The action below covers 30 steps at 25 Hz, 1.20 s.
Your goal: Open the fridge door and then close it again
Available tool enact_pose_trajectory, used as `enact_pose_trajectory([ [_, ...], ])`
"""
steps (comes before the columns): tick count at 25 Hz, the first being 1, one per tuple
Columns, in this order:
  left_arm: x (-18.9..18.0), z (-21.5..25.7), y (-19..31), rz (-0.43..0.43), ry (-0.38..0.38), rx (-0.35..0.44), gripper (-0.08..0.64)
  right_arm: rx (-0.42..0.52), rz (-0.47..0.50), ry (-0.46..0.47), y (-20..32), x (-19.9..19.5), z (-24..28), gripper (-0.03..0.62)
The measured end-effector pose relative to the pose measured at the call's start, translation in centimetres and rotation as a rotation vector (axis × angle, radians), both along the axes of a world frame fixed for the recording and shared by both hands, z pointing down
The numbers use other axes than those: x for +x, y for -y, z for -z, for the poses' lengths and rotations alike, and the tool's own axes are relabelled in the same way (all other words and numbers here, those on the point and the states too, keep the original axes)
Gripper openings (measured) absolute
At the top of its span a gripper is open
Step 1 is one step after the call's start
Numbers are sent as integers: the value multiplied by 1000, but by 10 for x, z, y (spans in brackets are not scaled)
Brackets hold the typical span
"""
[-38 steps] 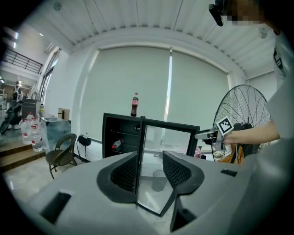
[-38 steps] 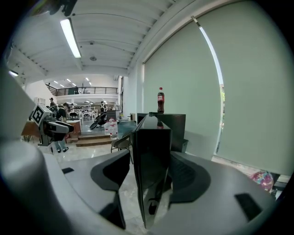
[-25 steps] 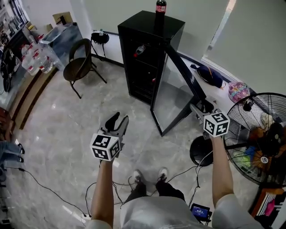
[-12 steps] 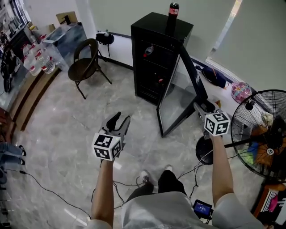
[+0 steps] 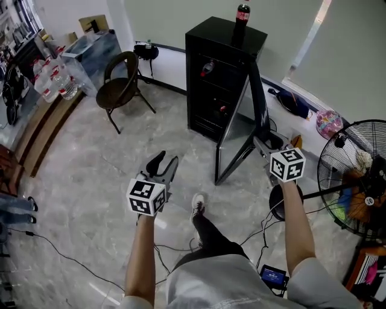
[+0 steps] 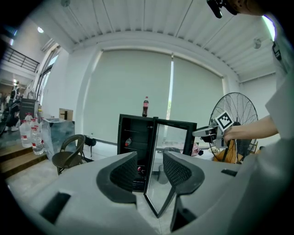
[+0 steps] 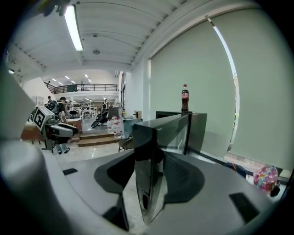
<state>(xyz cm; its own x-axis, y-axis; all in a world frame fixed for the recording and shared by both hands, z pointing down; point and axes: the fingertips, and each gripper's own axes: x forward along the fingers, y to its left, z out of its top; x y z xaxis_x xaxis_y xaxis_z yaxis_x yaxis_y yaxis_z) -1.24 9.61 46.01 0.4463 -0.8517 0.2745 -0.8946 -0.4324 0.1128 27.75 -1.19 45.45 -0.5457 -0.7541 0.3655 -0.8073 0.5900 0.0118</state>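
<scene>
The black fridge (image 5: 211, 72) stands against the back wall with a cola bottle (image 5: 242, 15) on top. Its glass door (image 5: 236, 142) hangs partly open. My right gripper (image 5: 263, 143) is shut on the door's free edge (image 7: 148, 183); its jaws have just been closing with that edge between them. In the right gripper view the pads (image 7: 183, 176) sit on either side of the door panel. My left gripper (image 5: 164, 164) hangs open and empty over the floor, left of the door. It points at the fridge (image 6: 133, 137) and the door (image 6: 167, 151).
A folding chair (image 5: 120, 81) stands left of the fridge, with water bottles (image 5: 57, 78) on a ledge beyond it. A floor fan (image 5: 356, 175) and its round base (image 5: 280, 202) stand close on the right. Cables (image 5: 60, 253) trail over the floor. The person's foot (image 5: 198, 205) is stepping forward.
The fridge door has swung from wide open toward the fridge, with my right gripper on its edge. The person has stepped forward, and my left gripper went along with them.
</scene>
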Motion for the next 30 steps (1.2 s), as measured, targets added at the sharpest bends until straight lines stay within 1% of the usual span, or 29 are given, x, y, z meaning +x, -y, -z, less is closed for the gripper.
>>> enact_pose_trajectory([
  [5, -16, -4, 7, 3, -1, 3, 152, 7, 41, -8, -1, -33, -4, 187],
  [7, -22, -4, 13, -7, -3, 4, 152, 12, 50, -7, 0, -46, -2, 170],
  [11, -31, -12, 31, -23, -21, -2, 152, 16, 62, -7, 5, -68, -1, 161],
  [13, -35, -19, 39, -44, -10, -11, 150, 25, 60, 9, 6, -81, -1, 160],
  [15, -34, -25, 46, -84, 12, -17, 150, 31, 57, 28, 10, -92, 1, 156],
  [17, -35, -28, 53, -107, 35, -13, 150, 30, 60, 31, 13, -104, 0, 156],
  [18, -38, -29, 57, -104, 42, -6, 138, 29, 63, 29, 14, -110, -1, 156],
  [20, -46, -28, 69, -86, 39, 7, 86, 29, 68, 25, 18, -120, -2, 155],
  [22, -53, -31, 82, -90, 26, 4, 83, 34, 72, 28, 24, -130, -1, 155],
  [25, -61, -39, 98, -125, 15, -18, 94, 39, 79, 29, 32, -149, -2, 152],
  [30, -64, -51, 122, -202, 36, -45, 95, 30, 79, 31, 48, -179, -1, 143],
])
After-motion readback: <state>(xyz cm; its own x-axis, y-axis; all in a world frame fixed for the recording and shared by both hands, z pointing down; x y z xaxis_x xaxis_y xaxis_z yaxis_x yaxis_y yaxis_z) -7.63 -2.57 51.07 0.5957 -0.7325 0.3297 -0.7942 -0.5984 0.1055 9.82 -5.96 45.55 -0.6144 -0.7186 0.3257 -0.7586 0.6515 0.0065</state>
